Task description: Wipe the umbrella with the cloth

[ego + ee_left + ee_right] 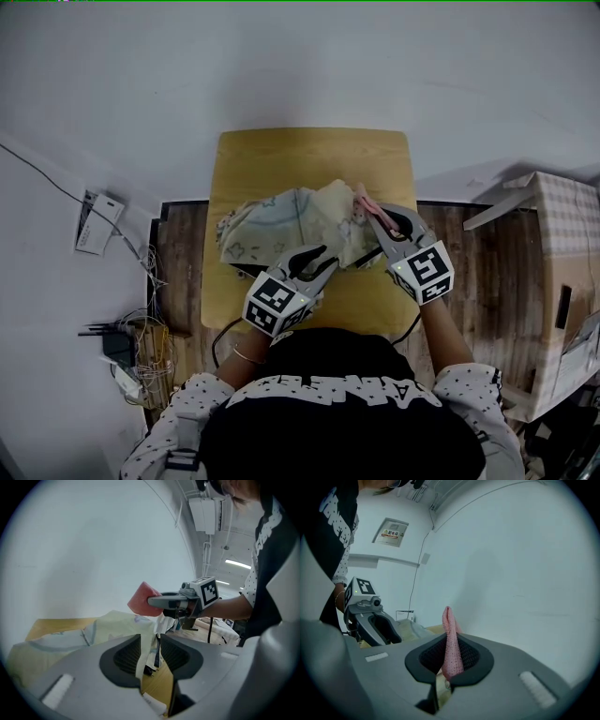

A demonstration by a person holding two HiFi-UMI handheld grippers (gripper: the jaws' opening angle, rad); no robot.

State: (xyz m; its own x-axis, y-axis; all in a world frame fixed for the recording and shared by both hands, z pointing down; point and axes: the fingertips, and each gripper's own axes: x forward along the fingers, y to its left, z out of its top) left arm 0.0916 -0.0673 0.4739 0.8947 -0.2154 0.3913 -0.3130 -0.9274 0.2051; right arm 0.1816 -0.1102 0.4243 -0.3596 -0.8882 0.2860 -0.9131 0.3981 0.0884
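A crumpled pale yellow and light blue umbrella lies on the small wooden table. My left gripper is at the umbrella's near edge, open. In the left gripper view a loose strip of umbrella fabric hangs in the gap of the left gripper, not pinched. My right gripper is at the umbrella's right side, shut on a pink cloth. The right gripper view shows the pink cloth standing up out of the closed jaws. From the left gripper view, the right gripper carries the cloth above the fabric.
A cardboard box stands at the right of the table. Cables and a router lie on the floor at the left, near a white device. A white wall lies beyond the table's far edge.
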